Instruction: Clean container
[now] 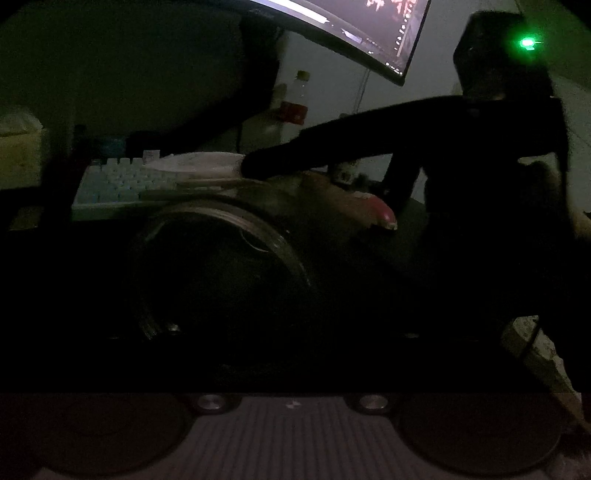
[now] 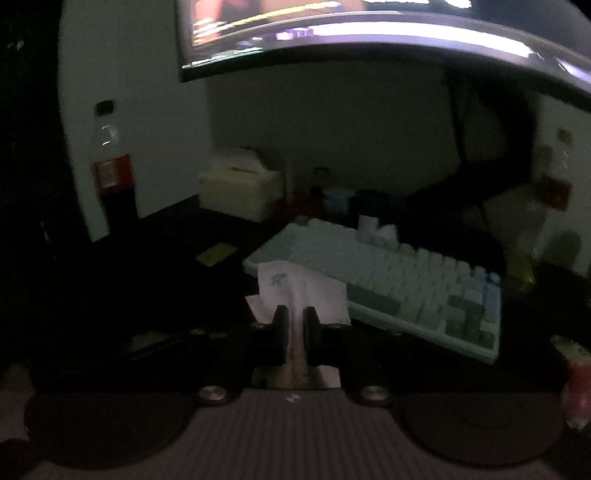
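Note:
The view from the left wrist is very dark. A round dark container (image 1: pixel 221 266) with a dull metal rim lies on its side on the desk just in front of my left gripper (image 1: pixel 290 332). Its fingers are lost in shadow but seem to stand wide apart around the container, and I cannot see any contact. My right gripper (image 2: pixel 295 314) is shut on a white tissue (image 2: pixel 295 291) with a small green print, above the front left corner of the keyboard. In the left wrist view the right gripper (image 1: pixel 255 166) reaches in from the right, with the tissue (image 1: pixel 199 164) beyond the container.
A pale keyboard (image 2: pixel 388 277) lies across the dark desk, under a curved monitor (image 2: pixel 369 29). A cola bottle (image 2: pixel 110 173) and a cream box (image 2: pixel 240 188) stand at the back left. A red and white object (image 1: pixel 384 216) rests right of the container.

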Demonstrator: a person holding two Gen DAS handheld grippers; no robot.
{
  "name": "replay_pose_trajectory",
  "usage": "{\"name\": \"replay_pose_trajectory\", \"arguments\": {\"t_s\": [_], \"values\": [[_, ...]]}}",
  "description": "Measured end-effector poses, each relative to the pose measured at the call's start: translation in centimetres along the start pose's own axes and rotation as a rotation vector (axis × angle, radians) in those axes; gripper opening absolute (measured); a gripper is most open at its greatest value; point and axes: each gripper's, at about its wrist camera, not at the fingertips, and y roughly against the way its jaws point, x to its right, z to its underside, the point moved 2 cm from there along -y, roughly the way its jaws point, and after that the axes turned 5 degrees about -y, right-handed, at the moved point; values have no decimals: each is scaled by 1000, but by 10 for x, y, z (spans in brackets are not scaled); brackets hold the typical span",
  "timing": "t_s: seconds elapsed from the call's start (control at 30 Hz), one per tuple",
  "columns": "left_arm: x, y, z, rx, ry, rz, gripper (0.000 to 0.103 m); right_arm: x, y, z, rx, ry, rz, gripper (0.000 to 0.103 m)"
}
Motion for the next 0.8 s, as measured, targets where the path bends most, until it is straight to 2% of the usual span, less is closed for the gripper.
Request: {"name": "replay_pose_trajectory", "arguments": {"t_s": [0.17,0.27,0.37,0.4,0.5,0.6,0.63,0.67,0.8], "values": [[-7,3,1,2,15,-14,84,-34,16,11,20,87,-212,11],[-7,5,1,1,19,-18,84,-29,11,9,18,85,-178,11],[-6,6,1,-1,19,-25,85,-10,-5,0,18,29,-24,11],[-6,6,1,-1,23,-28,85,-7,-9,-2,17,14,1,11],[-6,7,0,-5,24,-39,85,-20,-7,0,26,27,-33,11],[-9,9,2,2,36,-43,85,-43,4,6,36,90,-173,11],[-10,10,3,3,40,-42,85,-46,6,7,37,109,-177,11],[-11,11,4,3,42,-42,85,-47,7,7,37,120,-173,11],[-10,13,5,2,40,-54,85,-21,-10,-2,26,51,-47,11]]}}
